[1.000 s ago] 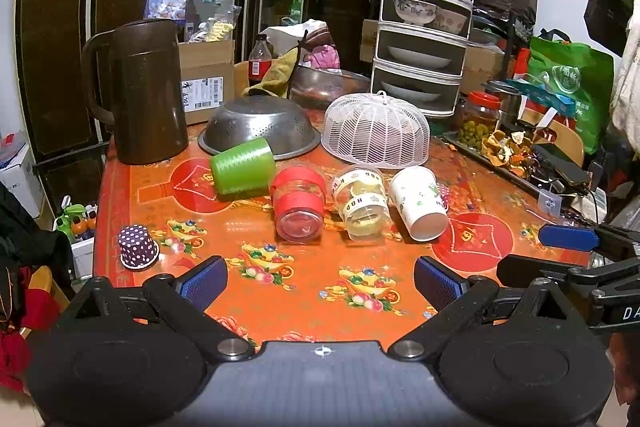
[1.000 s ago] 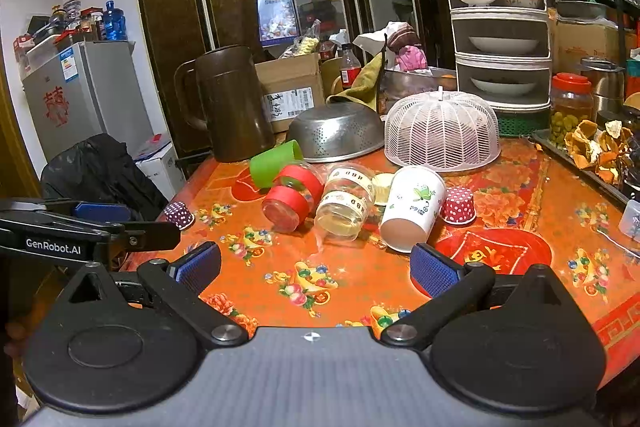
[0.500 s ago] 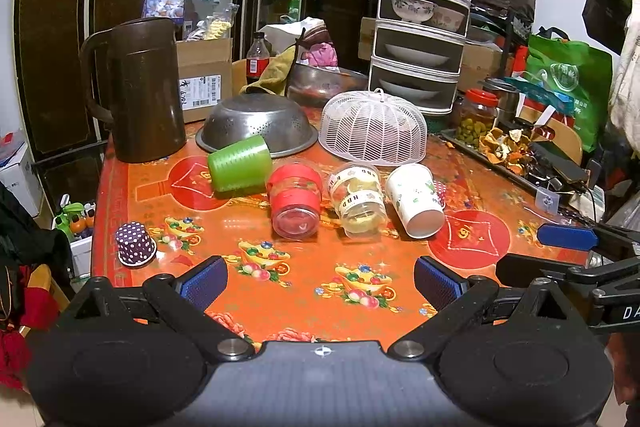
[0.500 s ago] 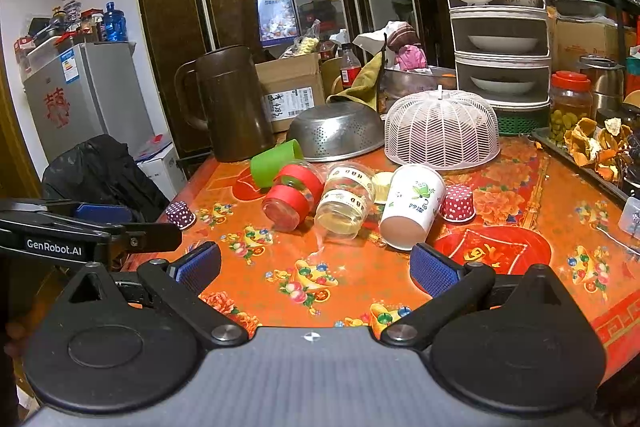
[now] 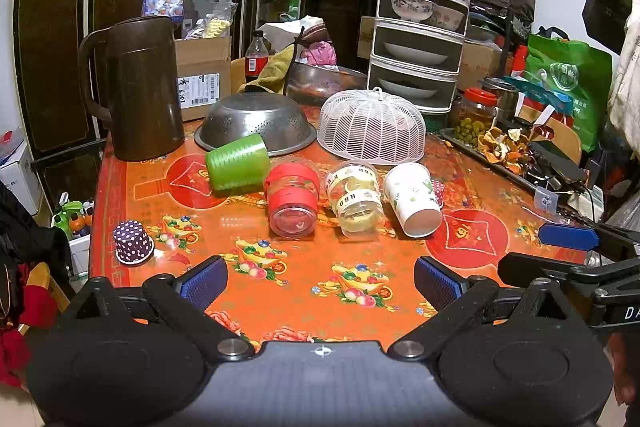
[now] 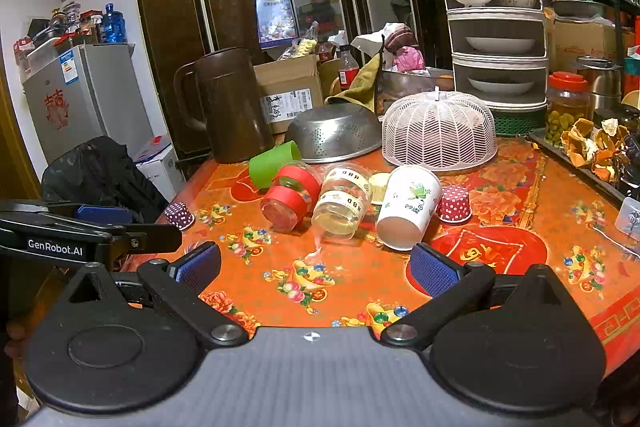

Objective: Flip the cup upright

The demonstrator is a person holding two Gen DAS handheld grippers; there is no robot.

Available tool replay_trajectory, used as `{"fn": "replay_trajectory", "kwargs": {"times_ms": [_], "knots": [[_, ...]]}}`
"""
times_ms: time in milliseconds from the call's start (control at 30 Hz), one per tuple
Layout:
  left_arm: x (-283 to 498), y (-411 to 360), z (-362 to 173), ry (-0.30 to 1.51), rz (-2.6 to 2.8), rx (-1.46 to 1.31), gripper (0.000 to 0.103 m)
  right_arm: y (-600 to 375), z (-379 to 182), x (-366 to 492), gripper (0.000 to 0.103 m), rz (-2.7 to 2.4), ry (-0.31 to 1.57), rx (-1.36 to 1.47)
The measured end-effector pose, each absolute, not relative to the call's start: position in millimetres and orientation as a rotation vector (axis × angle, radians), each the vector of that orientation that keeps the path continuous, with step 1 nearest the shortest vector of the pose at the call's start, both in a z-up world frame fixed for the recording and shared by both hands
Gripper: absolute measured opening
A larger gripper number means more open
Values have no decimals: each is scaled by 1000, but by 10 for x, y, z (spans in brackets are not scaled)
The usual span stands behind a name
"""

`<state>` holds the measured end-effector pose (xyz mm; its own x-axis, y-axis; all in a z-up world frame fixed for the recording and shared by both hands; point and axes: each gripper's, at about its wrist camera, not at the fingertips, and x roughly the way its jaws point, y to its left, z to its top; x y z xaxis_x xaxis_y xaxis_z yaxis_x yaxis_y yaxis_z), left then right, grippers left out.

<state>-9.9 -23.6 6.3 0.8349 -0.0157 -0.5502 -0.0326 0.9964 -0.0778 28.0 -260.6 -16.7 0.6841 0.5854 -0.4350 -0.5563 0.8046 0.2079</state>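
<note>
Two tools (image 5: 320,279) (image 6: 316,267) spread wide, ribbed green cup (image 5: 237,163) lying sideways, glossy patterned tablecloth (image 5: 304,291)

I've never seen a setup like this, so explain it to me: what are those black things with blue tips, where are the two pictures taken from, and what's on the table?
They are two hand-held grippers, each with a camera looking along its fingers. One picture is from the left gripper, the other from the right gripper. Both jaws are open and hold nothing. On the orange table four cups lie on their sides: a green cup, a red-banded clear cup, a clear labelled cup and a white paper cup.
</note>
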Motion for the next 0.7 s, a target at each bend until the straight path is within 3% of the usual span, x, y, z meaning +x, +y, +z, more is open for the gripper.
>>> {"fn": "replay_trajectory", "kwargs": {"times_ms": [700], "knots": [[-90,-236,60,589,12,-94,101,-2590,-177,305,102,639,519,58]]}}
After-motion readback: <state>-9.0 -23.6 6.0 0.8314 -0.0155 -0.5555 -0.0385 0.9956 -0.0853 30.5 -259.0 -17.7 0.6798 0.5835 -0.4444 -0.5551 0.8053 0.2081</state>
